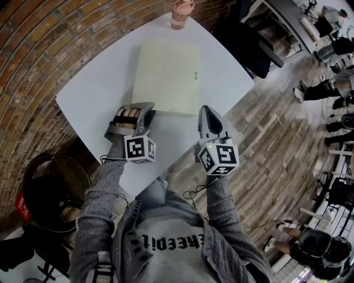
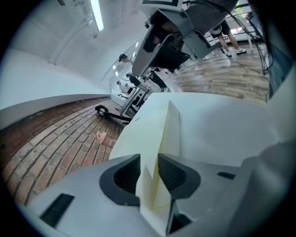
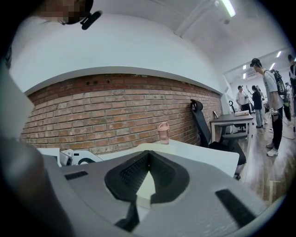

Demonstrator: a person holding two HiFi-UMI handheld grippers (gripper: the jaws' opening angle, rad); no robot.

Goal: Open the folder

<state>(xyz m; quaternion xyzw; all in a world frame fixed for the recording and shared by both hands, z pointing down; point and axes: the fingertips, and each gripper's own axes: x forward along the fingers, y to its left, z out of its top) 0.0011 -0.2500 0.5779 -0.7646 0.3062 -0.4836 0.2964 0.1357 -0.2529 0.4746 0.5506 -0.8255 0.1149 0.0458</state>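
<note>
**Brick wall, white table, cream folder gripped at its near edge**

Rough red brick wall [image 1: 50, 50] runs along the far left of a smooth white table [image 1: 99, 94] with a squared corner; pale wood-grain flooring [image 1: 276, 143] lies to the right, where a black office chair [image 1: 254, 50] stands. On the tabletop lies the folder [image 1: 166, 77], a flat, matte, cream-coloured rectangle; a small pink bottle [image 1: 181, 14] stands beyond it at the table's far edge.

The left gripper [image 1: 145, 108], grey plastic with a black-and-white marker cube, sits at the folder's near left corner; in the left gripper view its ribbed black pads [image 2: 127, 173] are closed on a thin, stiff cream sheet of the folder, which rises edge-on between them. The right gripper [image 1: 206, 110] rests at the near right corner; in the right gripper view its jaws meet at the tips and hold nothing that shows, with a cream wedge of folder seen behind them.
</note>
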